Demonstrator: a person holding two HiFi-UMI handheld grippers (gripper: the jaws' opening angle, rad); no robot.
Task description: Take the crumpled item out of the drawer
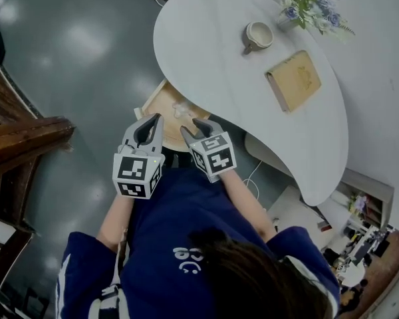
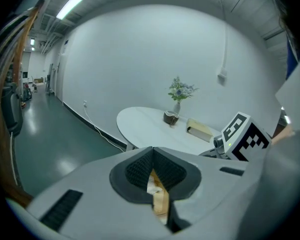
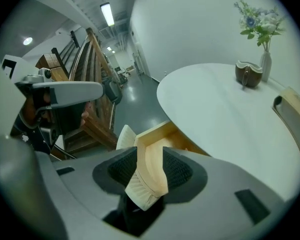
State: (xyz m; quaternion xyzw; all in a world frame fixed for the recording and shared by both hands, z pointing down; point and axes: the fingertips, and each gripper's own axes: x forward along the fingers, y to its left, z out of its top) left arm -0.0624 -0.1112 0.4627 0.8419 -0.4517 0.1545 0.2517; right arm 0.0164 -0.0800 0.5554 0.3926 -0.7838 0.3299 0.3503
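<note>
Left fingers clenched empty, right fingers released and apart, I hover at the near edge of the open drawer holding the crumpled item.

- Table: smooth white top, matt with a faint sheen
- Drawer: pale bare wood, matt
- Floor: glossy grey-green, mirroring ceiling lights
- Crumpled item: white, creased, paper-like

Held side by side and tilted downward, the left claw is closed, the right claw parted.
</note>
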